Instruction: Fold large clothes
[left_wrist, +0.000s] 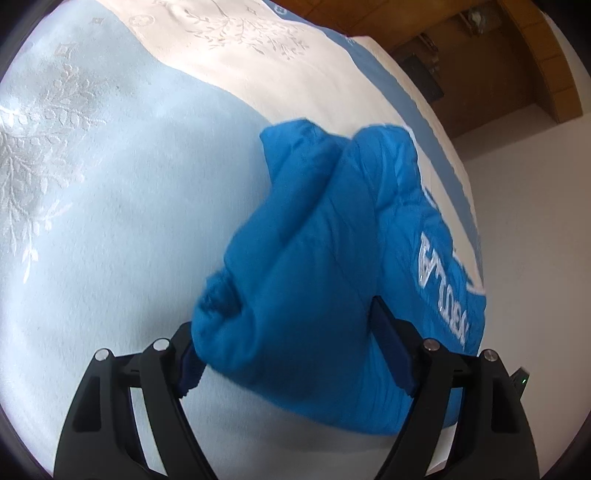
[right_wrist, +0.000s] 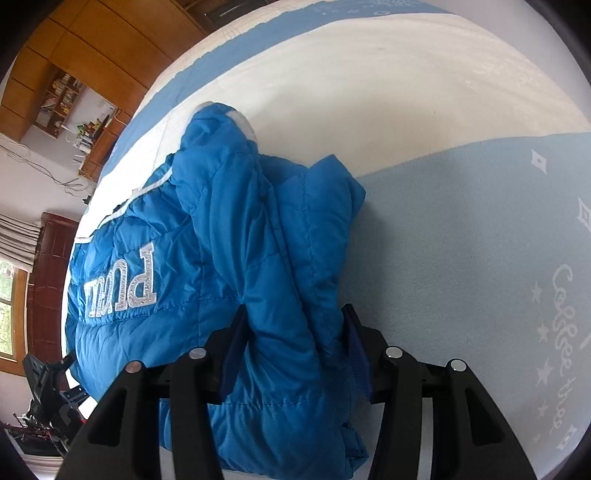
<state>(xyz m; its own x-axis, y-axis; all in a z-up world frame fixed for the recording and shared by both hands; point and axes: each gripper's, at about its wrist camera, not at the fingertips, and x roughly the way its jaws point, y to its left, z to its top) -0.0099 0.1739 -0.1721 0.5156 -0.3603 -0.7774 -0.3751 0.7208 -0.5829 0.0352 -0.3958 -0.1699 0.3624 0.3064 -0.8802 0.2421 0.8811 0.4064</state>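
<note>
We see the bed cover, pale blue and cream with leaf patterns, spreading ahead of both tongs, with wooden cabinets in the room beyond its far edge. The blue quilted jacket lies bunched on the cover, running forward from the tongs. Our left gripper is clamped on a thick fold of the jacket, pads pressing from both sides. Our right gripper likewise squeezes a padded fold between its fingers.
</note>
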